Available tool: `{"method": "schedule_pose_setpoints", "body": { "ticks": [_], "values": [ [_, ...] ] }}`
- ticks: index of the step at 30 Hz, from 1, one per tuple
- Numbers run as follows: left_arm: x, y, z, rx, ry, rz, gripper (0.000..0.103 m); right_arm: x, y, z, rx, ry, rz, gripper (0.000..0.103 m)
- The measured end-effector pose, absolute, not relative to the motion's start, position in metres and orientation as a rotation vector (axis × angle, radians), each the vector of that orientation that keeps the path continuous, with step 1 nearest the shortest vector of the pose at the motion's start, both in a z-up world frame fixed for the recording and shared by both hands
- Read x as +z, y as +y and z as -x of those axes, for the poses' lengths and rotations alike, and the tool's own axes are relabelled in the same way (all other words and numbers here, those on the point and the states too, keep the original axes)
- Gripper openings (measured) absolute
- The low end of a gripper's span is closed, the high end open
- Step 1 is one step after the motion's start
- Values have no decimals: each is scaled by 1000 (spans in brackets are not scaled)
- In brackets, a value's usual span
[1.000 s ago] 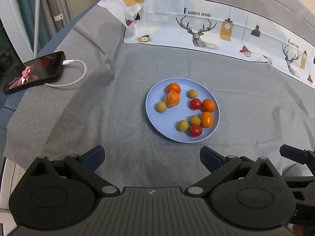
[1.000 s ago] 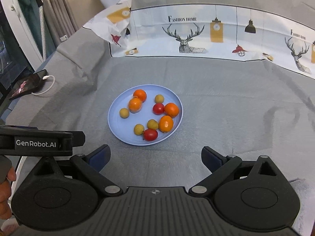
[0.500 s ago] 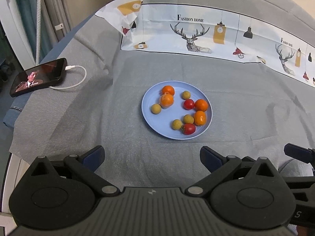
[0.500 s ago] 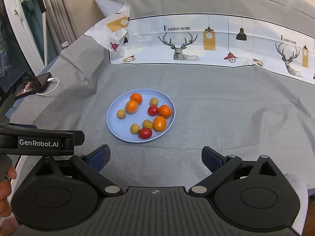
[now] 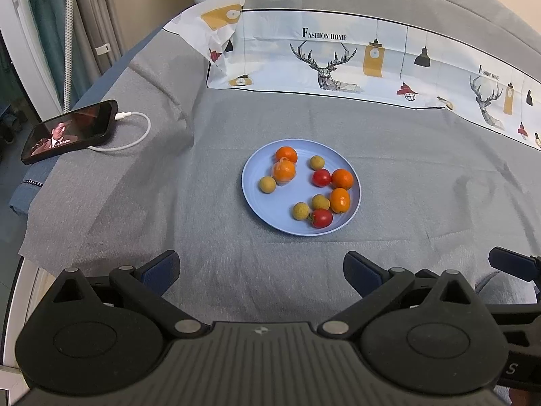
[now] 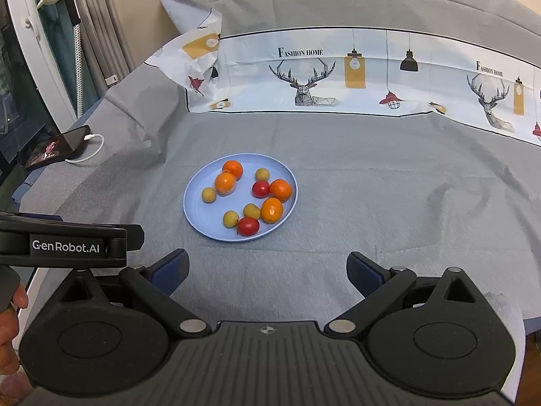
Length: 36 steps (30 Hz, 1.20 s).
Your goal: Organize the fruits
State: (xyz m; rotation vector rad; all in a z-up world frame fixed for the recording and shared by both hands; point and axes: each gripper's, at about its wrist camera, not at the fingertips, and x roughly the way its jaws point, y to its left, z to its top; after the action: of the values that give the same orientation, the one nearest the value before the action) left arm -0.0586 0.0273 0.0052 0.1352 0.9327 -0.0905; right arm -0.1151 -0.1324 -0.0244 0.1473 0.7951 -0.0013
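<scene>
Blue plate point(image 5: 257, 199): set on grey cloth point(image 5: 135, 203), ahead of both claws
Fruits: four orange point(image 5: 342, 179), two red point(image 5: 321, 218), four yellow-green point(image 5: 267, 184), all held on the plate
Left claw point(image 5: 260, 265): spread wide, nothing gripped
Right claw point(image 6: 267, 267): spread wide, nothing gripped
Phone point(image 5: 69, 131): lit, cabled, far left

Compared with one second ago, both cameras sit farther back from the blue plate point(image 5: 252, 182). In the left wrist view the plate appears smaller and slightly higher in the frame, and the phone point(image 5: 69, 131) lies closer to frame centre. In the right wrist view more of the printed cloth point(image 6: 338, 74) shows at the top. The fruits keep their arrangement.
</scene>
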Motion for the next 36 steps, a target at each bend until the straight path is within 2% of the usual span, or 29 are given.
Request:
{"method": "schedule_pose_setpoints", "body": {
  "ticks": [36],
  "values": [
    [7, 24, 59, -74, 888, -197, 103, -26, -131, 116, -11, 795, -139, 99]
  ]
}}
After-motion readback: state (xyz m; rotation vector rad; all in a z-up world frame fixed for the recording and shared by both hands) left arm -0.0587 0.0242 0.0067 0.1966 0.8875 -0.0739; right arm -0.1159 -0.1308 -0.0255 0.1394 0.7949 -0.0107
